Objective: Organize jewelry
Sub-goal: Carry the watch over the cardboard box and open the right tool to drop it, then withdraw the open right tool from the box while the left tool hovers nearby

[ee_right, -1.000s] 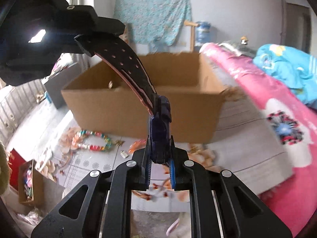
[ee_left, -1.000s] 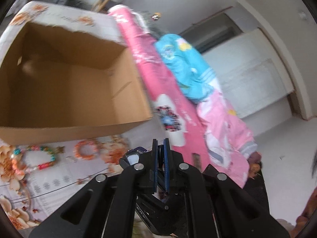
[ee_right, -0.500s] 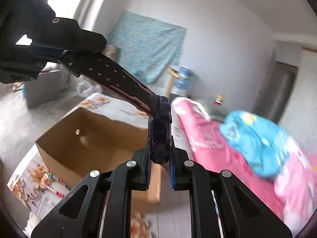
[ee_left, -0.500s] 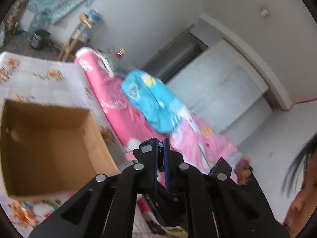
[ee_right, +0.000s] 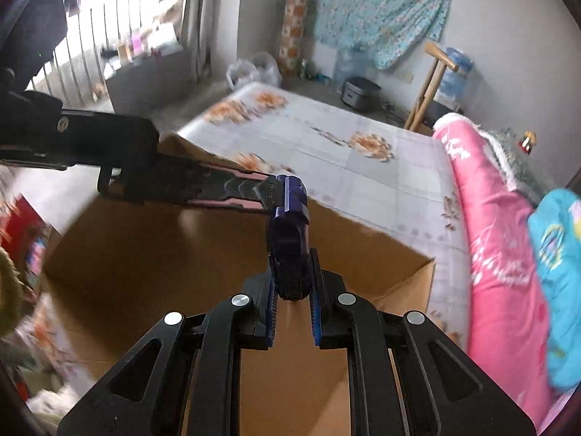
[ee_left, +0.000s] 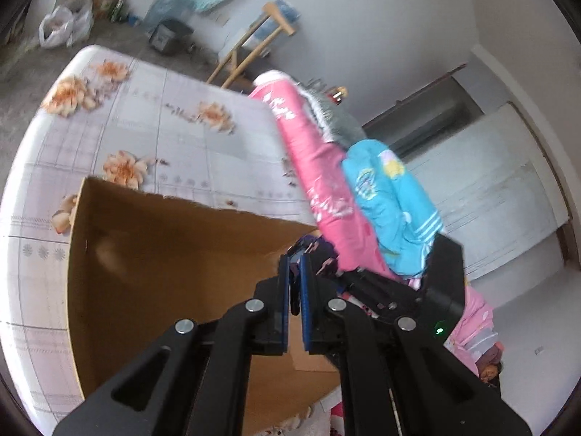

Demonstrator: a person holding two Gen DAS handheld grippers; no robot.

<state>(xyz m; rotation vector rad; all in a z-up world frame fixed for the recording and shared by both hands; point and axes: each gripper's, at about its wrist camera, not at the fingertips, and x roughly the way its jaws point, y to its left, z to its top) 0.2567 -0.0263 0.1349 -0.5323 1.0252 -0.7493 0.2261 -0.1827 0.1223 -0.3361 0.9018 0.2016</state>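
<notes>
**Watch held over the cardboard box**

Only the right wrist view shows the whole watch (ee_right: 287,232): the right claw (ee_right: 293,312) grips its blue case, the left claw (ee_left: 295,292) pinches the black-and-pink strap end. Both hang above the open cardboard box (ee_left: 152,254), whose visible inside holds nothing. No writing is legible.

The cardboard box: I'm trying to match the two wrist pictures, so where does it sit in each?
Left wrist: the cardboard box fills the lower left, open side toward the camera.
Right wrist: the cardboard box fills the lower centre, under the fingers.
Shared landmark: the pink quilt, to the box's right.
</notes>
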